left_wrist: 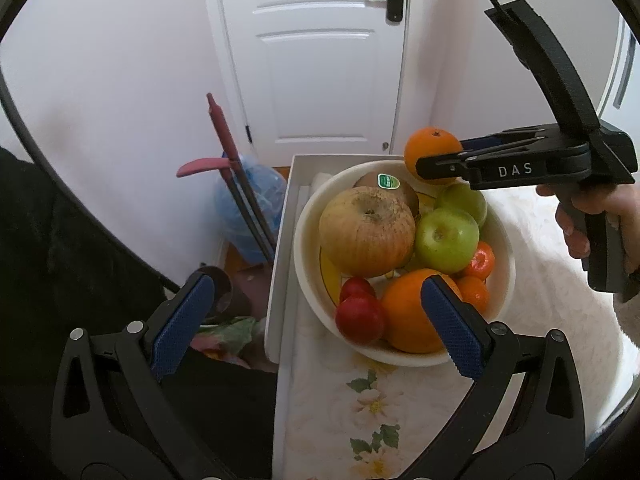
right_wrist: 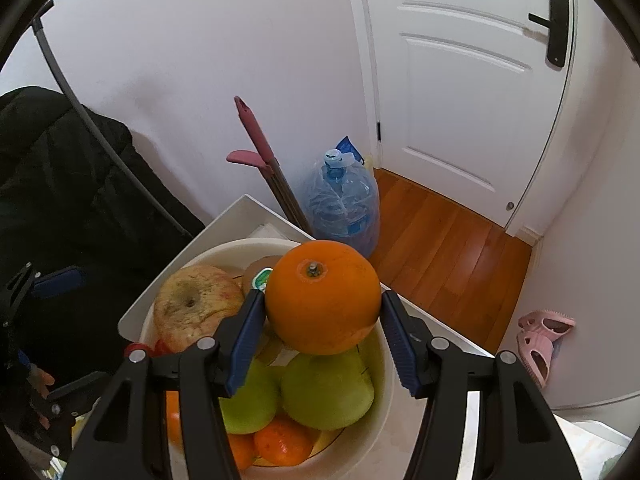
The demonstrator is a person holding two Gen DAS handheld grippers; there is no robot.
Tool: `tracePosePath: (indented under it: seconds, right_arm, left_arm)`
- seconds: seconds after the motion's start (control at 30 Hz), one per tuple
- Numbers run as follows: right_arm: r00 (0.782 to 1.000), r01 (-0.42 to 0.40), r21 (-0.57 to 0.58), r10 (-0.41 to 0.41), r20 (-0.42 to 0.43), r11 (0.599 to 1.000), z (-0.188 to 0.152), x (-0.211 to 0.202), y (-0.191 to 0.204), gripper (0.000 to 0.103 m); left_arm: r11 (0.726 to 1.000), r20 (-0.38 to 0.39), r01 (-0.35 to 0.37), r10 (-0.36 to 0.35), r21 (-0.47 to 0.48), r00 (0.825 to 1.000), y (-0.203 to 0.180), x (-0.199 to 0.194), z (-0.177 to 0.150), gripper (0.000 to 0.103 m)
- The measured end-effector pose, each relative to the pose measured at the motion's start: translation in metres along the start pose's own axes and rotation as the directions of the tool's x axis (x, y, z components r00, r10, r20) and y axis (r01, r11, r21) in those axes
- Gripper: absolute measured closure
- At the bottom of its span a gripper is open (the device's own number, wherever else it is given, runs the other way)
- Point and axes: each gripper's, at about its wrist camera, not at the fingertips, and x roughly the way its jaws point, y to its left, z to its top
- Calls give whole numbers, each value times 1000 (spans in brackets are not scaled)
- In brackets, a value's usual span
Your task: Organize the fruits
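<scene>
Holding: right gripper (right_wrist: 322,320) clamps orange (right_wrist: 322,297) above bowl (left_wrist: 308,216), likely to add it.
Idle: left gripper (left_wrist: 316,320) agape, empty.

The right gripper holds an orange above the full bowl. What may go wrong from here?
1. The bowl is already heaped; an orange released on top may roll off and over the rim.
2. The right gripper pinches the round orange only at its sides, so it may slip out early.
3. The orange hangs near the far rim, close to the tray edge, so a miss may reach the floor.
</scene>
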Motion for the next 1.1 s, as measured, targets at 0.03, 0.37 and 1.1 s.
tracePosePath:
  seconds: [0.03,0.37,1.1]
  right_arm:
    - [1000,-3,6,3,-2,1000,0,1,-1,48]
    - [1000,-10,18,10,21,1000,2,0,-3,25]
    - [972,176,185,-200,121,967,-57,-174,16,25]
  left_arm:
    - [1000,-1,1,-1,2,1000,0,1,0,0]
    - [1000,-4,19,-19,3,1000,2,4,2,0]
    - [997,124,35,-43,69,991,-53,-93,29,0]
